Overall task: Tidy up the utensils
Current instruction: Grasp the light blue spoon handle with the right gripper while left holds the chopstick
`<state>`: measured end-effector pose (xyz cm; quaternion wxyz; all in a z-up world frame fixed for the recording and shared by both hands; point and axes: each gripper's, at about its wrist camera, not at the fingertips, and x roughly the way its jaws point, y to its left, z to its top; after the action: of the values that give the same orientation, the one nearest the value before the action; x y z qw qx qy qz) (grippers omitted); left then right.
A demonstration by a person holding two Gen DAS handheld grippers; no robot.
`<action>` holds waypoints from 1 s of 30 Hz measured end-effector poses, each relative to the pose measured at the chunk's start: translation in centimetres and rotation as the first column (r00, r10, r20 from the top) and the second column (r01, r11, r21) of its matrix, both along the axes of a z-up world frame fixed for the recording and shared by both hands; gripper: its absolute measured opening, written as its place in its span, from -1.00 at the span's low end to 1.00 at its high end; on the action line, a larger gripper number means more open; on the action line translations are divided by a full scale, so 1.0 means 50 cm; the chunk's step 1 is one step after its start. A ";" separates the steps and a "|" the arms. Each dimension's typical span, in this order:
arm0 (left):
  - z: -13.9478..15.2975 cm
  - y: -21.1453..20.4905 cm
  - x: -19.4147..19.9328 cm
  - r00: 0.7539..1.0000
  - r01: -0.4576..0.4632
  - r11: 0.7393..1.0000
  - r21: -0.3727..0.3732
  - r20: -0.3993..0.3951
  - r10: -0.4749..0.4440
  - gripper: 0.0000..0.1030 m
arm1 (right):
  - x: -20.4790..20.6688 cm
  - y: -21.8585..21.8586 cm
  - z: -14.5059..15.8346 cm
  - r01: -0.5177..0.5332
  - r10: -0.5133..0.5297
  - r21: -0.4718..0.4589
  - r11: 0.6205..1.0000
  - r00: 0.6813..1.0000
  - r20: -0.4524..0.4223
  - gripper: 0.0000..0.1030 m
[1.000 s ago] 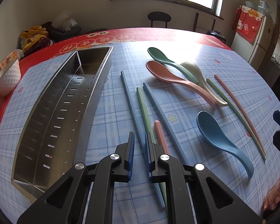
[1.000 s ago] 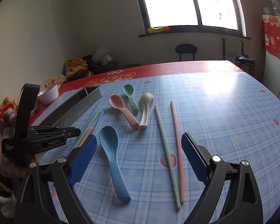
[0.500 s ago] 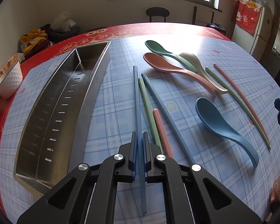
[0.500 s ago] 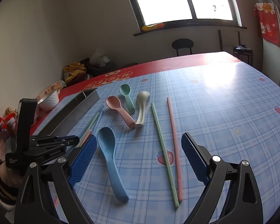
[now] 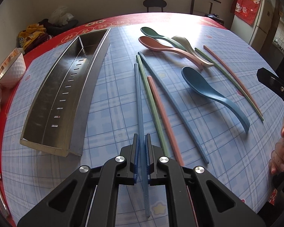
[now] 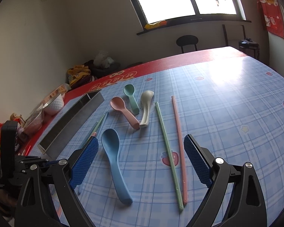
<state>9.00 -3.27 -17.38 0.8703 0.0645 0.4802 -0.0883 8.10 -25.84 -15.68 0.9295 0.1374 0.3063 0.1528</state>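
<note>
A slim blue plastic chopstick [image 5: 137, 98] is pinched between the blue-padded fingers of the left gripper [image 5: 141, 149], its ridged tip poking back past the pads while the long shaft points away over the blue checked tablecloth [image 5: 113, 102]. Whether the far end is raised off the cloth cannot be told. Just to its right, a green chopstick [image 5: 151, 102], a pink chopstick [image 5: 164, 121] and a second, darker blue chopstick [image 5: 172, 104] are laid side by side on the cloth. To the left, apart from them, the long perforated stainless-steel utensil tray [image 5: 89, 87] is seen with nothing in it.

The right gripper [image 6: 141, 159] is held spread wide above the table, nothing between its pads. Below it the large blue plastic spoon [image 6: 113, 162] is lying, with another green chopstick [image 6: 167, 151] and pink chopstick [image 6: 179, 143] alongside. Farther off, a pink spoon [image 6: 125, 111], a dark green spoon [image 6: 131, 98] and a cream spoon [image 6: 146, 107] are clustered together, handles touching.
</note>
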 end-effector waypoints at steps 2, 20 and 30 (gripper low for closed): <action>0.000 0.001 0.010 1.000 -0.004 1.000 -0.002 0.002 0.004 -0.86 | -0.003 0.000 0.001 0.000 0.000 0.000 1.000 1.000 0.005 0.72; -0.004 -0.004 0.051 0.997 -0.001 1.000 0.004 0.083 0.001 -0.86 | 0.001 0.012 -0.002 -0.012 0.012 -0.020 1.000 1.000 -0.004 0.72; -0.008 0.010 0.045 0.994 -0.012 0.998 -0.057 0.107 0.018 -0.86 | 0.024 0.072 -0.011 -0.105 0.096 -0.146 0.984 0.993 -0.072 0.45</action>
<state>11.24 -2.77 -17.78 0.8971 0.0412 0.4304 -0.0914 9.31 -22.26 -16.24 0.9179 0.0565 0.3532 0.1717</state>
